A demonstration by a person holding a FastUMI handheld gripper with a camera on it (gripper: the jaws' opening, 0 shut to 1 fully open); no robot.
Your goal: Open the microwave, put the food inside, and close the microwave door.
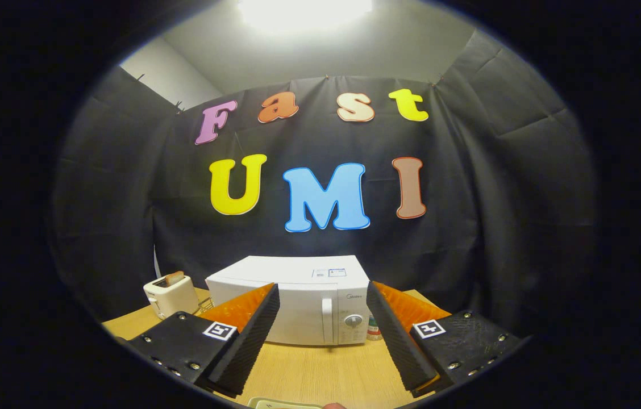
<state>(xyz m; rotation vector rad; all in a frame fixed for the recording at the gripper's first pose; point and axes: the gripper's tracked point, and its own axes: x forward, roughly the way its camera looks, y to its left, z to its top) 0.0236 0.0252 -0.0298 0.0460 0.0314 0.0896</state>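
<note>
A white microwave (pixel 303 295) stands on the wooden table (pixel 320 369), its door shut, with a vertical handle (pixel 327 320) and a round knob (pixel 353 320) at its right side. It sits beyond my fingers, seen through the gap between them. My gripper (pixel 323 298) is open, with nothing between the fingers. Right below the fingers, at the table's near edge, the rim of a pale plate (pixel 283 404) peeks up with a small bit of food (pixel 333 405) on it.
A white toaster (pixel 170 295) with a slice of bread in it stands left of the microwave. A wire rack (pixel 204 305) sits between them. A small bottle or can (pixel 374 329) stands just right of the microwave.
</note>
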